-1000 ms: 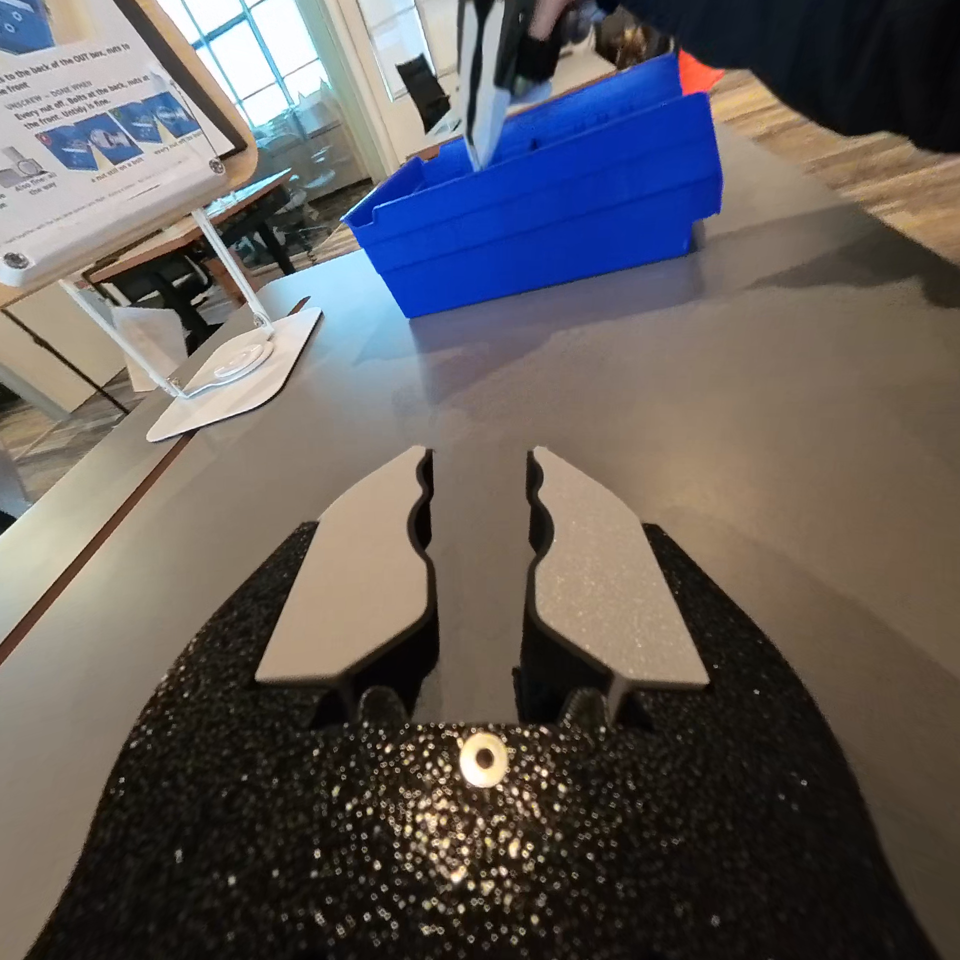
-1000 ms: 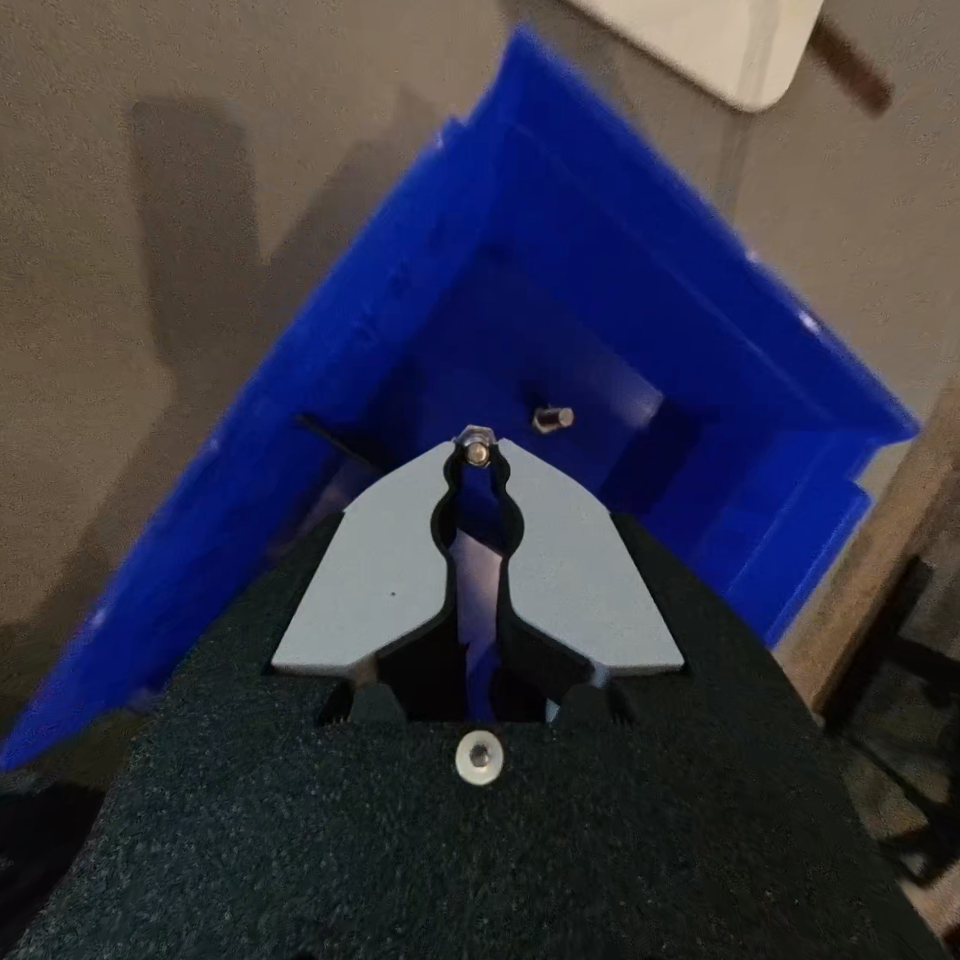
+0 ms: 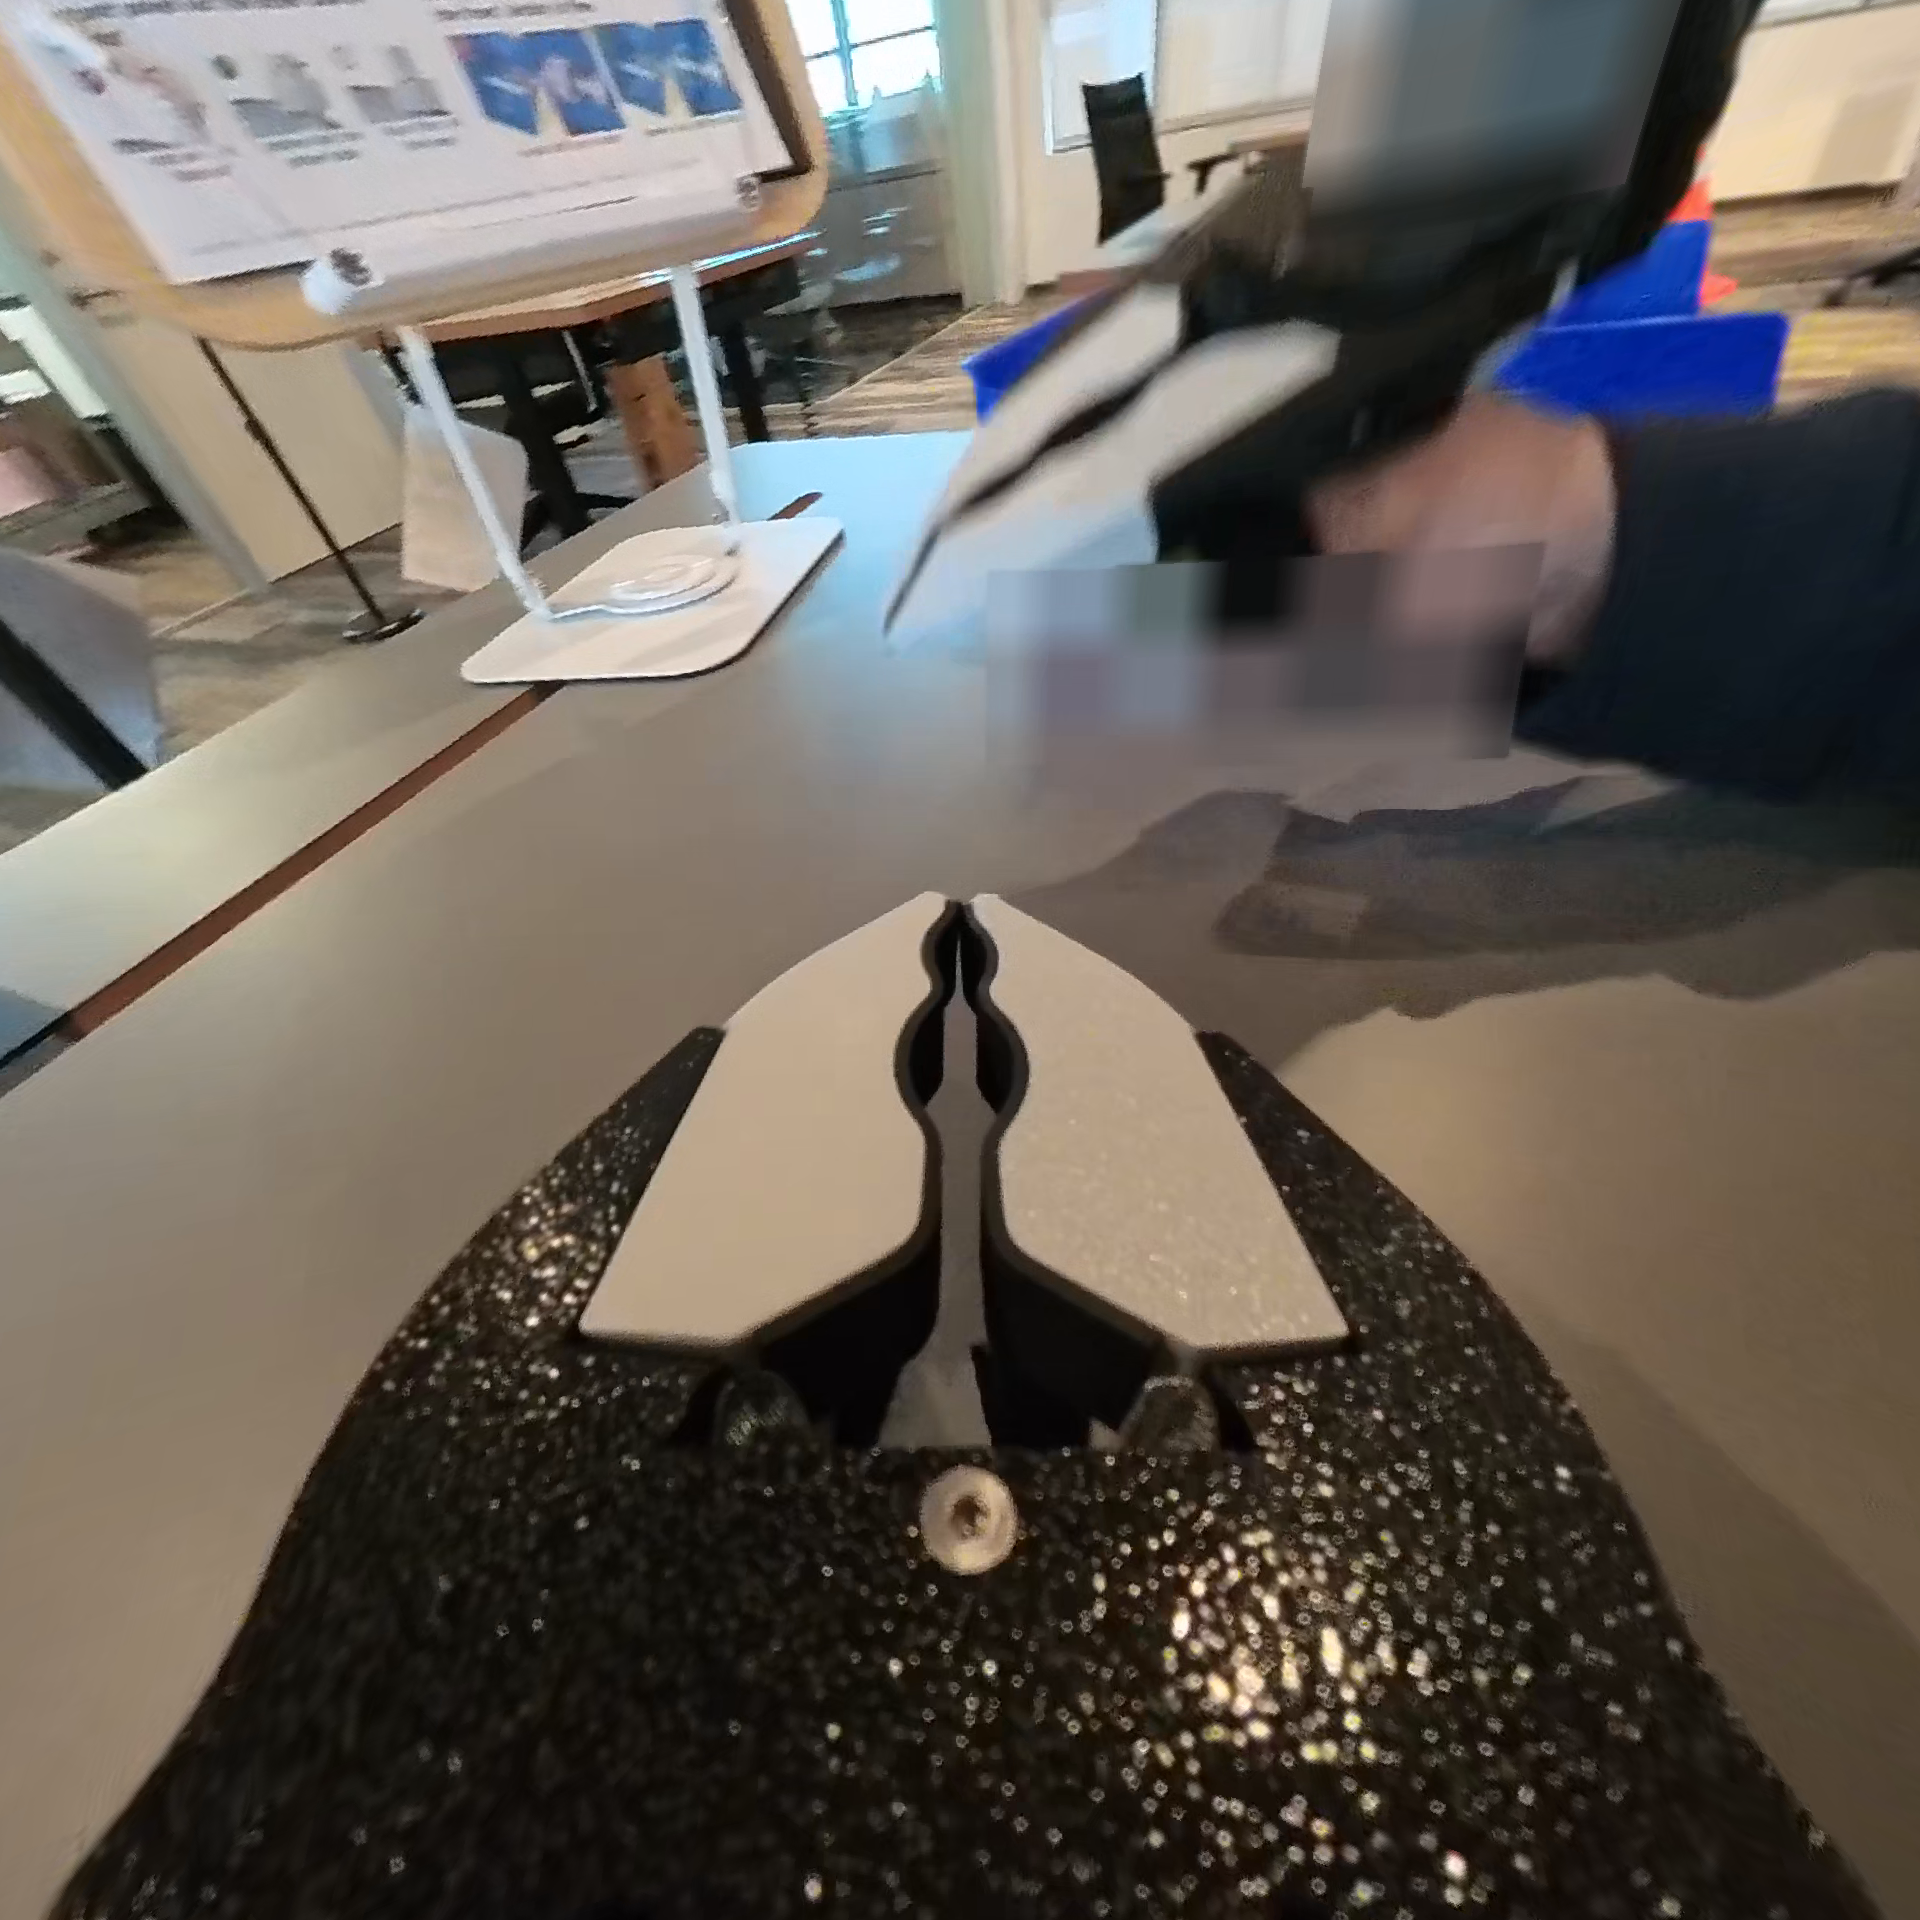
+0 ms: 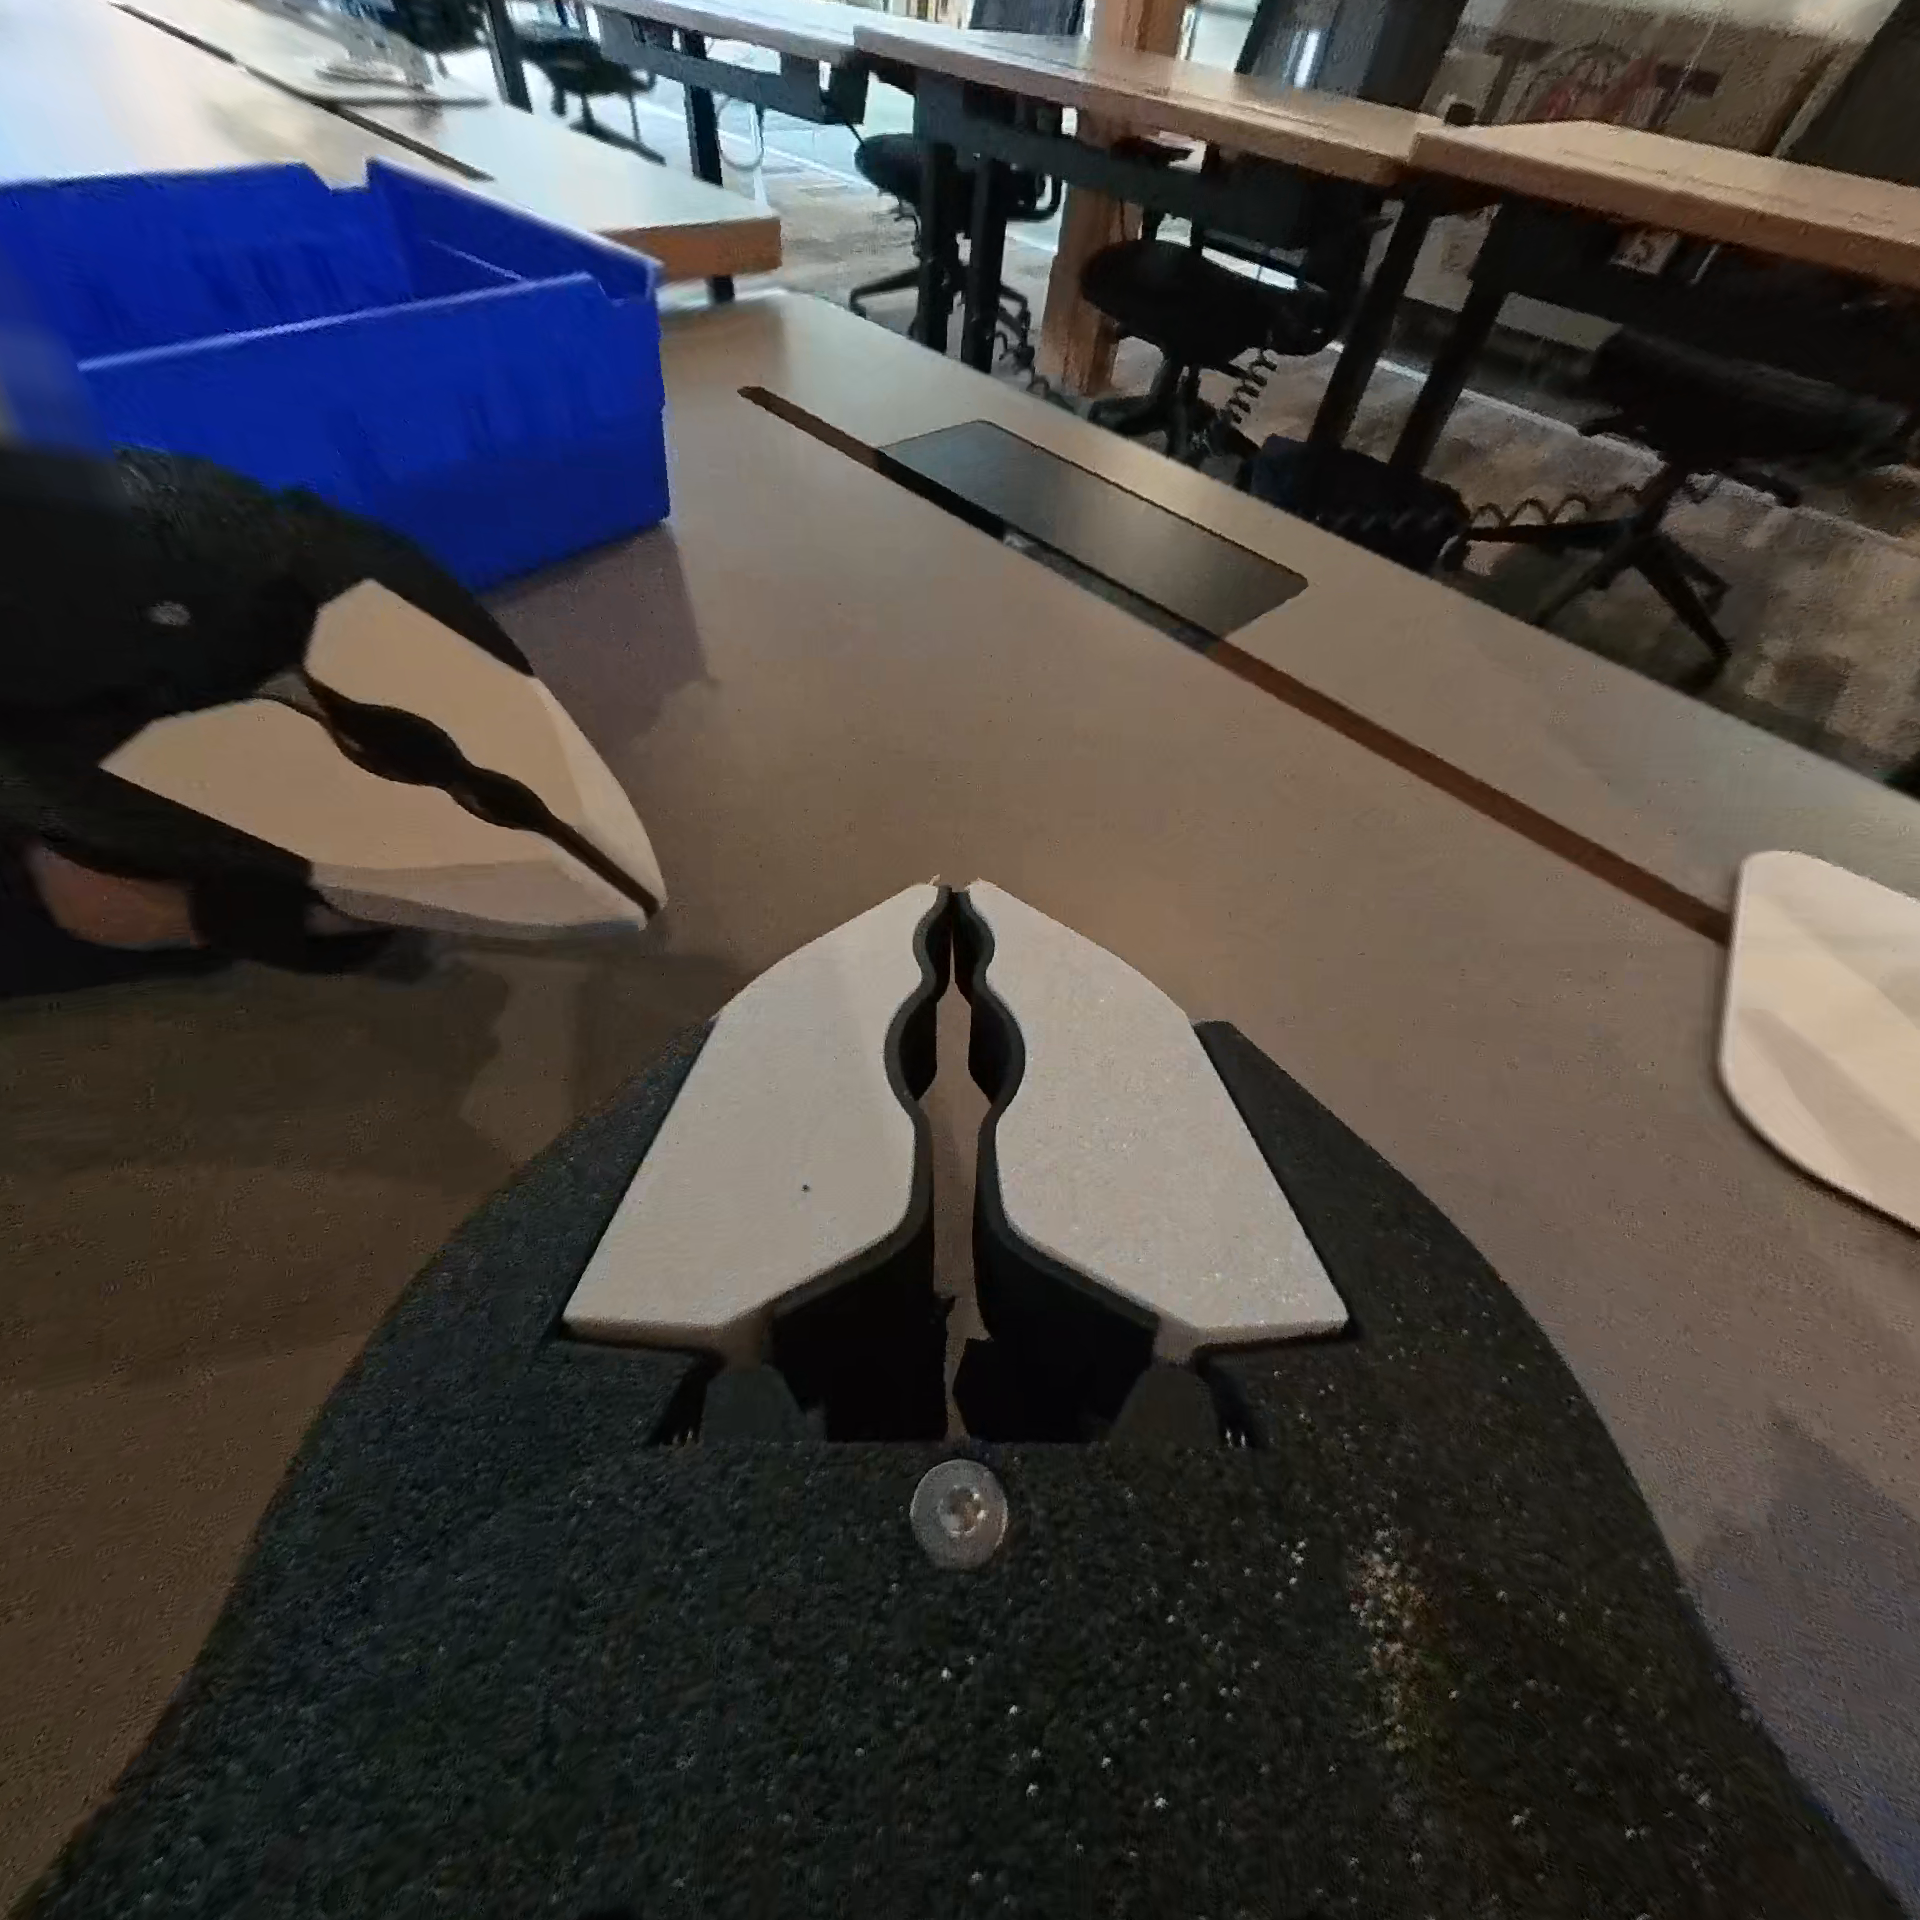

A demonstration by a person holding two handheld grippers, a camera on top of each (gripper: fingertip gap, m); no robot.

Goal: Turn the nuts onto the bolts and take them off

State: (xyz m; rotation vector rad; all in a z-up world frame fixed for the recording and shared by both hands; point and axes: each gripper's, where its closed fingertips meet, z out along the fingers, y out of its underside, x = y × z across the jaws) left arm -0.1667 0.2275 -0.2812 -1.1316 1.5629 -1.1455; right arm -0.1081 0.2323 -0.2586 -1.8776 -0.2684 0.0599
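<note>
Both grippers, the left gripper [image 3: 958,914] and the right gripper [image 4: 951,896], now pressed together on nothing above the grey table [image 4: 1039,727], the right withdrawn from the blue bin [image 4: 395,405] where the bolts, unseen here, presumably remain, suggesting a finished cycle.

We see the blue plastic bin [image 4: 364,343] at the far left of the grey desk [image 4: 1039,779], the white flat stand base [image 4: 1829,1039] on its right, and a dark rectangular inset panel [image 4: 1091,520] between them, farther back.
</note>
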